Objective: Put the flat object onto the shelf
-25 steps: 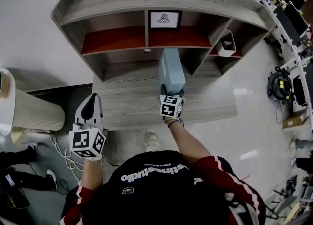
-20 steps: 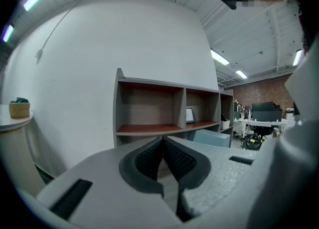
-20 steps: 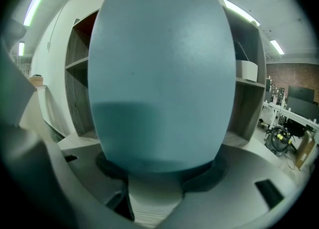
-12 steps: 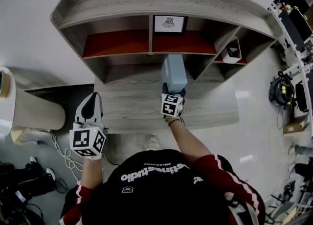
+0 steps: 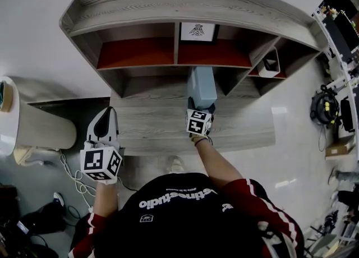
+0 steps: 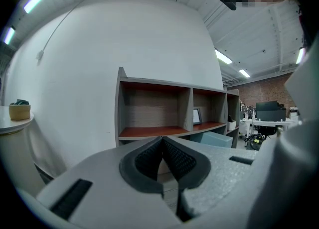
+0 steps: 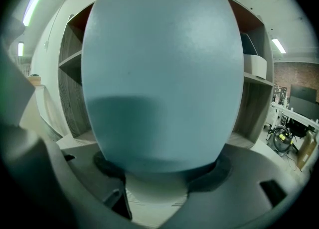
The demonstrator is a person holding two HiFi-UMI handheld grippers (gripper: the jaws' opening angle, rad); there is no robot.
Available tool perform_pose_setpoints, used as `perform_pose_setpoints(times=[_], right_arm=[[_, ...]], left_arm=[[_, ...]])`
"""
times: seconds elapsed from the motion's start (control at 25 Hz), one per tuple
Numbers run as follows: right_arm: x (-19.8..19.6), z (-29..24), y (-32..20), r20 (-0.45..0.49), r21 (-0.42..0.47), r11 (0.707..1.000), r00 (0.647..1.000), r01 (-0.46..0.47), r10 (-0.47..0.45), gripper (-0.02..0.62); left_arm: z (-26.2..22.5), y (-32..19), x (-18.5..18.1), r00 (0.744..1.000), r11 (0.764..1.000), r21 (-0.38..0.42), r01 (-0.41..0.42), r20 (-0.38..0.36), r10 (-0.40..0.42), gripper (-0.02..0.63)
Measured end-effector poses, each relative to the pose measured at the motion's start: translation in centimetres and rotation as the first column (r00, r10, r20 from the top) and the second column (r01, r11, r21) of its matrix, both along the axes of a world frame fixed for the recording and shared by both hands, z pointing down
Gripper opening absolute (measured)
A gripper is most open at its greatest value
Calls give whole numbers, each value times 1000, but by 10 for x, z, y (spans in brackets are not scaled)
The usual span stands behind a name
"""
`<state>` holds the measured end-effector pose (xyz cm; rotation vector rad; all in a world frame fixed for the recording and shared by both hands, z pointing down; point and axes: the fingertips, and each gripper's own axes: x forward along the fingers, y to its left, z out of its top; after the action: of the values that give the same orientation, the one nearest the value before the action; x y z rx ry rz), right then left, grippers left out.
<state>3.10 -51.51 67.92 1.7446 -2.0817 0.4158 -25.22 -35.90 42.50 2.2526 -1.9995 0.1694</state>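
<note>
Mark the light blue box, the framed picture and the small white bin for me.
light blue box (image 5: 201, 84), head view, middle of its top face
framed picture (image 5: 197, 31), head view, centre of its print
small white bin (image 5: 267, 72), head view, its near wall

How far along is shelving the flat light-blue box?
Done: the flat light-blue box has its far end inside the lower bay of the grey wooden shelf unit. In hand: the right gripper has just been opening its jaws, box between them. Left: withdraw; the left gripper waits shut, empty.

Right claw (image 5: 200, 104) has just been opening — blue box (image 5: 201, 84) between its jaws.
</note>
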Motion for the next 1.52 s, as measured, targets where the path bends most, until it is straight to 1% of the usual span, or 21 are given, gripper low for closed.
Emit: perform_pose_setpoints(times=[0.12,0.28,0.76,1.2,1.52], right_arm=[[0,5,1,0,-16,1000,1000,26,-26,399],[3,8,7,-3,-25,998,999,49,-49,420],[8,2,35,-21,-10,997,997,76,-77,417],[9,-3,86,-18,-33,996,996,86,-86,411],[12,-34,125,-8,17,996,996,89,-89,405]], left_arm=[[1,0,1,1000,1000,-2,-3,-1,3,6],[3,1,2,1000,1000,-5,-8,-7,8,6],[2,18,10,999,999,4,-33,-22,33,6],[-6,51,5,999,999,30,-32,-33,33,6],[-14,83,-3,998,998,57,-31,-47,34,6]])
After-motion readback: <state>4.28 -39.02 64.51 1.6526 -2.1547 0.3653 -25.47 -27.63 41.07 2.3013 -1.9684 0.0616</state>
